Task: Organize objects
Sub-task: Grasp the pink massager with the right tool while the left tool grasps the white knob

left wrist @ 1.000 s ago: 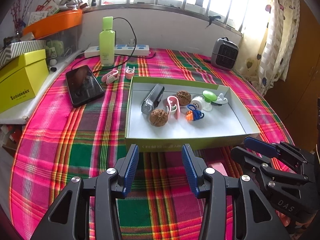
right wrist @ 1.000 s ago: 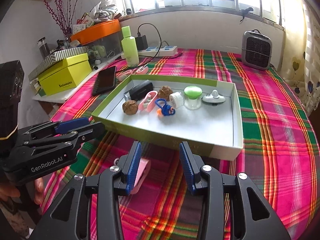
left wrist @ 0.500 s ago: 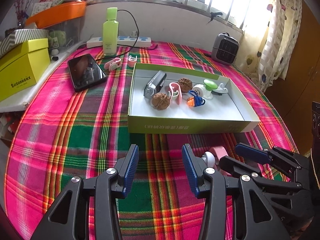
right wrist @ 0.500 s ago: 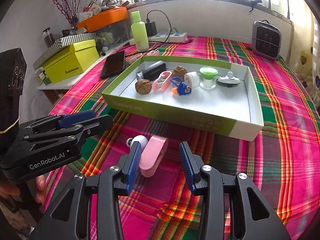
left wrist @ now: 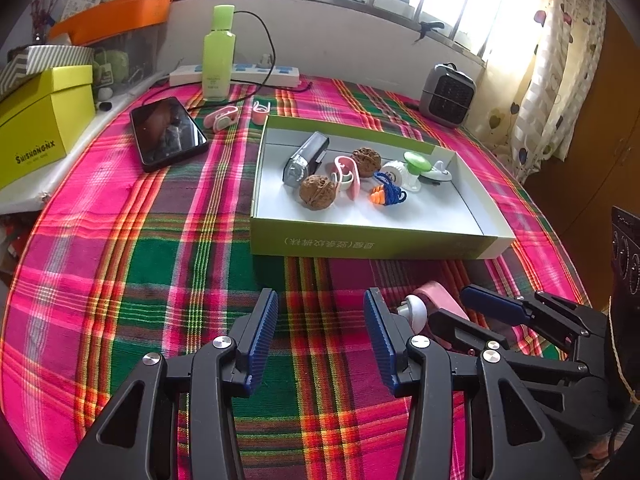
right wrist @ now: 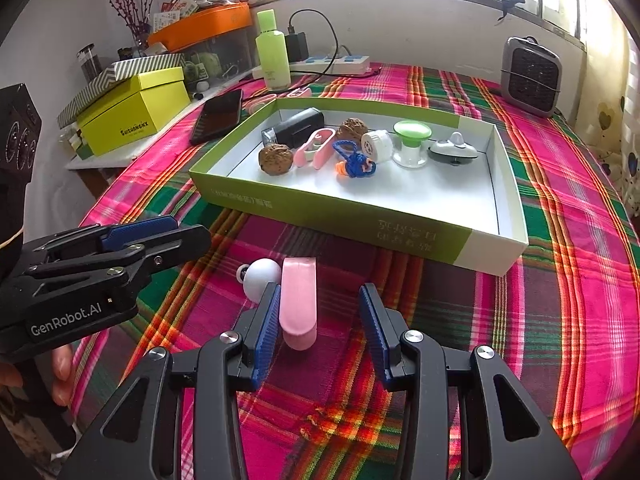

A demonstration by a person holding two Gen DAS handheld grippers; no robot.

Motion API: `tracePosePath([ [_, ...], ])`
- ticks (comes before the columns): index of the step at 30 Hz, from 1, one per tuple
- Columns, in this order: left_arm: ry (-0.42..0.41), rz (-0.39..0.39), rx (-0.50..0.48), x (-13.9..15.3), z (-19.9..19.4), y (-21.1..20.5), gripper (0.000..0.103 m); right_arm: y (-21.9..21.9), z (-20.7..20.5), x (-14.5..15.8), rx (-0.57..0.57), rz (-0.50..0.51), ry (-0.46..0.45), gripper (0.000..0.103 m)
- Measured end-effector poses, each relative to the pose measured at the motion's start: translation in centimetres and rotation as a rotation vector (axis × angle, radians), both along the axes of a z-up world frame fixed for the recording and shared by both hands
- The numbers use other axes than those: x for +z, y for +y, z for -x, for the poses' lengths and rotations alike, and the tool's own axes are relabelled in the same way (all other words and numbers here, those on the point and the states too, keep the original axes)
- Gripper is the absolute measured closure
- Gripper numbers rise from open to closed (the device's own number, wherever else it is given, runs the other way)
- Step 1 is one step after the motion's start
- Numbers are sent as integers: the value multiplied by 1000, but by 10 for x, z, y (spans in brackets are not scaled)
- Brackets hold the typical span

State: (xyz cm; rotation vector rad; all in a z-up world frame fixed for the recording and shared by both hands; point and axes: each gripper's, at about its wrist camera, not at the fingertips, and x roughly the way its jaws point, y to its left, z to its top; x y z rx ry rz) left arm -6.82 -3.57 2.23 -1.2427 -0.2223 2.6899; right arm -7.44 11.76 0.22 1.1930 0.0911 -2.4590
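Note:
A green-walled white box (left wrist: 372, 246) (right wrist: 332, 216) on the plaid tablecloth holds two walnuts, a black stapler, a pink clip, a blue-orange toy, a white cap, a green-topped piece and a grey knob. In front of it lie a pink clip (right wrist: 298, 304) (left wrist: 438, 294) and a white ball (right wrist: 262, 274) (left wrist: 414, 308). My right gripper (right wrist: 318, 320) is open, its fingers on either side of the pink clip's near end. My left gripper (left wrist: 320, 332) is open and empty, left of the clip. Two more pink clips (left wrist: 222, 116) lie behind the box.
A black phone (left wrist: 166, 132), a green bottle (left wrist: 218, 54) and a power strip (left wrist: 236, 74) lie at the back left. A yellow box (left wrist: 38, 120) stands on a side shelf. A small grey heater (left wrist: 448, 94) stands at the back right.
Both grippers have pulled back from the box. The pink clip and white ball have come into full view, and the clip now sits between my right fingers.

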Motion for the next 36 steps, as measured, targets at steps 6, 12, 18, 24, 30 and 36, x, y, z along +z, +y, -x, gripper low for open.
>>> tracePosePath([
  [6, -5, 0, -3, -1, 1, 1, 59, -4, 3, -2, 12, -17, 2, 62],
  [12, -9, -6, -12, -3, 0, 3, 59, -3, 4, -4, 13, -24, 6, 71],
  [18, -15, -18, -30, -4, 1, 6, 59, 1, 3, -3, 5, -20, 14, 80],
  [24, -16, -26, -57, -5, 3, 13, 58, 6, 2, -2, -8, -20, 21, 84],
  [30, -19, -40, -106, -5, 4, 22, 54, 14, 0, 1, -30, -25, 32, 84],
  [36, -29, -24, -126, -9, 7, 30, 54, 22, -1, 1, -51, -21, 31, 84],
])
